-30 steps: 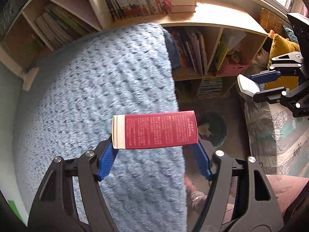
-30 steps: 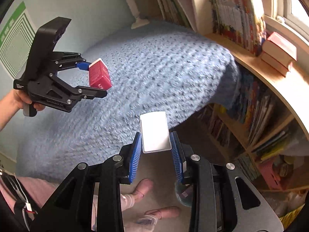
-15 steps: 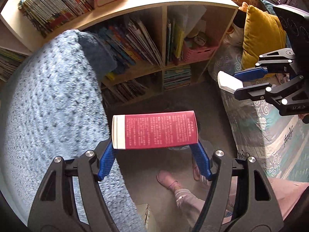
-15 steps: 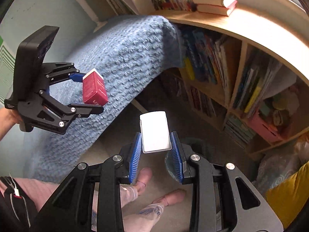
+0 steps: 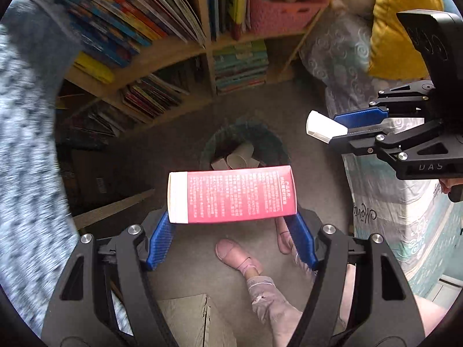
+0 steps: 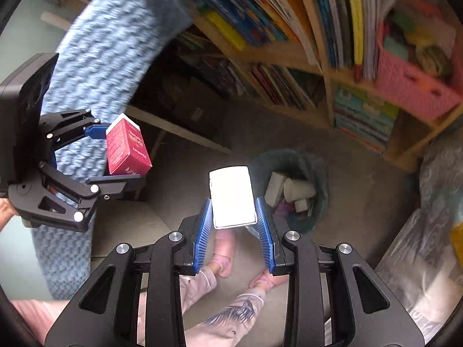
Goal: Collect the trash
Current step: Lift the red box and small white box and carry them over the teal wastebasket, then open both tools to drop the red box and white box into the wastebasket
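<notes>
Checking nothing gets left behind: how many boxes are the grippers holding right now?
2. A red box is clamped in the left gripper; a white box is clamped in the right gripper. Both are above the trash bin.

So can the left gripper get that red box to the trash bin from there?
Probably yes. The left gripper holds the red box above the open bin on the floor, and nothing shows between them.
</notes>
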